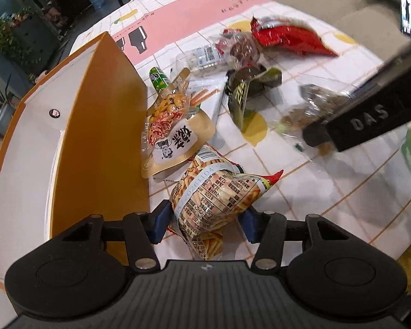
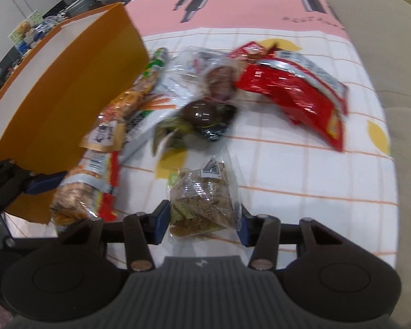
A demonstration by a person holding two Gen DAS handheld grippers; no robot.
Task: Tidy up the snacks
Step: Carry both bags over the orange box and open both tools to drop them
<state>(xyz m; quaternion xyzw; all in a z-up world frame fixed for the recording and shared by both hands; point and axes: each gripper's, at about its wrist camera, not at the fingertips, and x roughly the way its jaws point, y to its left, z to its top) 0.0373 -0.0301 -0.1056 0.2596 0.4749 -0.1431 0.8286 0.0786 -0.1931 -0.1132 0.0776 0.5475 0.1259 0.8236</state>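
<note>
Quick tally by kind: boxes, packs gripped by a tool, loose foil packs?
Orange cardboard box: 1
Packs in a tool: 2 (printed fries-stick pack, left tool; clear brown-snack pack, right tool)
Loose foil packs: 2 (red foil bag; dark green foil pack)
Total: 5

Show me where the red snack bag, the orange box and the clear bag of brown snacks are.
red snack bag point(image 2: 296, 96): right wrist view, middle of its shiny front.
orange box point(image 1: 106, 126): left wrist view, its orange side wall.
clear bag of brown snacks point(image 2: 205, 197): right wrist view, middle of the bag, between the jaws.
</note>
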